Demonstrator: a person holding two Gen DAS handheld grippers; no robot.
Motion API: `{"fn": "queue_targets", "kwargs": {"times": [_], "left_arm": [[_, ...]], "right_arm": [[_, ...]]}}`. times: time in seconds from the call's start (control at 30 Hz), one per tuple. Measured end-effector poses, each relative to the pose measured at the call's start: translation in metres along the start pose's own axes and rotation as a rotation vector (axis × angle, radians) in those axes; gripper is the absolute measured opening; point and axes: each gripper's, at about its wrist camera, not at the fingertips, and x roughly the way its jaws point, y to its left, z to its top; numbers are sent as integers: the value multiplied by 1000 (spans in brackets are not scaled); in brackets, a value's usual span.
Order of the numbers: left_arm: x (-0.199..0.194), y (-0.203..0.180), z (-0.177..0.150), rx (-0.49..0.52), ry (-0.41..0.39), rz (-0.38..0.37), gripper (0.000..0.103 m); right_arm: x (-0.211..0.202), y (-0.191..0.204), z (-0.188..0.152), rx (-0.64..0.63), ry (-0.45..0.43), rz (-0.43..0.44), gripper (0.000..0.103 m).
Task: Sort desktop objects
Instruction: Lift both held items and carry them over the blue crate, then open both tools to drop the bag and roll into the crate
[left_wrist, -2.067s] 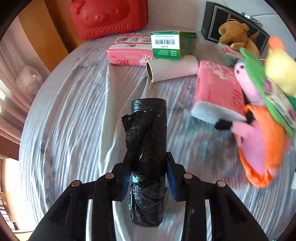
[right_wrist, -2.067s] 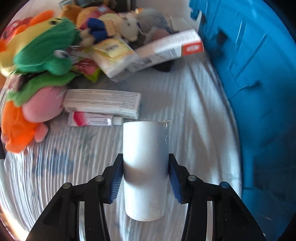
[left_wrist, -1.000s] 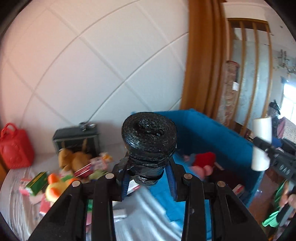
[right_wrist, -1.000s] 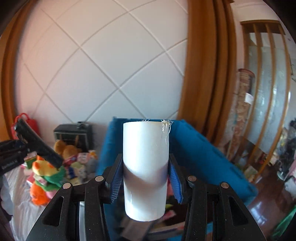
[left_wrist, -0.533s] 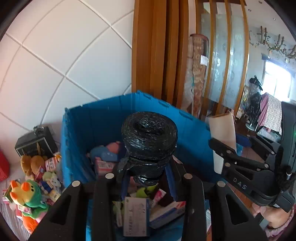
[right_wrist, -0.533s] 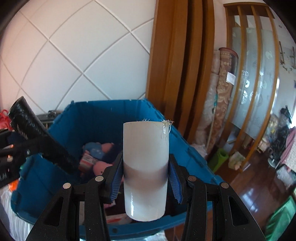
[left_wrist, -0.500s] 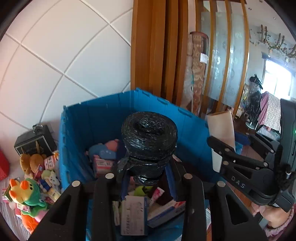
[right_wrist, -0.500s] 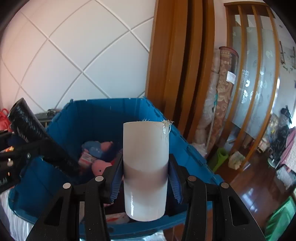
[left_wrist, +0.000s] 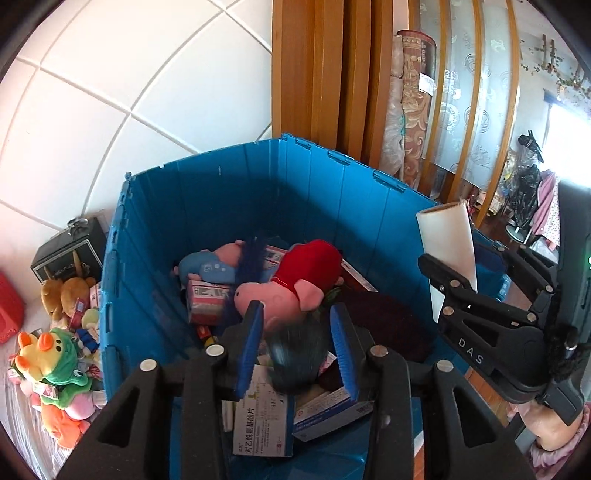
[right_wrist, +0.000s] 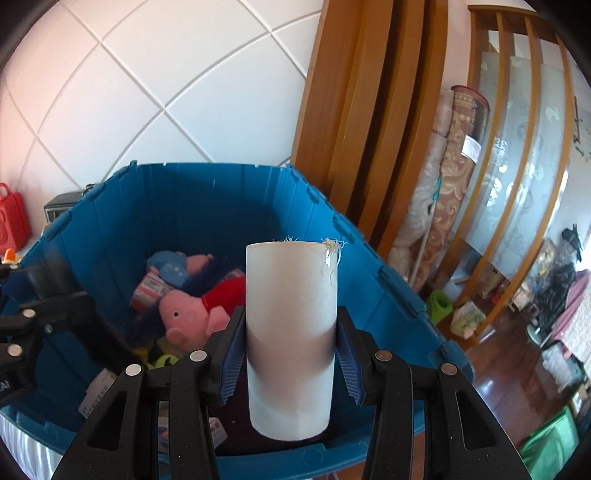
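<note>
A big blue crate (left_wrist: 207, 206) fills the middle of both wrist views, its walls upright and its top open. Inside it lie a pink pig plush in a red dress (left_wrist: 291, 284), a second plush in blue (left_wrist: 210, 266) just behind it, and several flat printed boxes (left_wrist: 264, 424) near the front wall.

The left gripper (left_wrist: 297, 347) hangs over the crate's near edge with its jaws spread wide, blue pads well apart. Between them sits a dark, motion-blurred black bag roll (left_wrist: 295, 354); it touches neither pad and appears just above the boxes, though whether it is resting on them cannot be told.

The right gripper (right_wrist: 288, 354) is over the crate's right-hand side. Its jaws are closed against a white cardboard tube (right_wrist: 291, 332), one pad pressed on each side of the tube's lower half. The tube stands upright along the fingers, with frayed fibres at its top rim.

Outside the crate, to the left, a heap of plush toys (left_wrist: 51, 365) lies on the striped bench cloth (left_wrist: 22, 435), topped by a yellow duck in a green hood.
</note>
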Motion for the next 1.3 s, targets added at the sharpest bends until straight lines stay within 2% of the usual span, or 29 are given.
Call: {"fn": "queue_targets", "kwargs": {"times": [0.03,0.1,0.23,0.3,0.33,0.37,0.43,0.53,0.67,0.8,1.0,1.07,1.3], "left_arm": [[-2,0,0,0,-5,1,46],[-3,2,1,0,-16,8,58],[-6,8,-1,-7,-32,1,61],[-7,10,1,-7,-36,-3,61],[-9,11,1,-6,-39,0,61],[-11,13,1,-7,-44,0,61],[-15,17,1,-10,-58,-6,61],[-25,24,-1,-19,-88,-7,62],[-47,36,-5,-30,-161,3,64],[-75,55,-12,-61,-258,29,77],[-114,92,-28,-87,-370,113,80],[-121,110,-34,-112,-378,156,80],[-137,190,-68,-208,-338,225,80]], "right_arm": [[2,0,-1,1,6,4,45],[6,0,-3,3,17,5,45],[10,-2,-5,13,27,11,46],[9,-3,-5,20,20,7,52],[8,-3,-5,24,14,4,66],[6,-3,-5,30,8,2,85],[0,-5,-3,41,-15,-2,96],[-8,-3,-2,42,-37,-12,103],[-20,5,-4,32,-52,-12,103],[-36,19,-2,32,-81,16,103],[-63,54,3,22,-151,97,103],[-72,68,7,15,-179,135,103],[-97,127,21,-9,-252,253,103]]}}
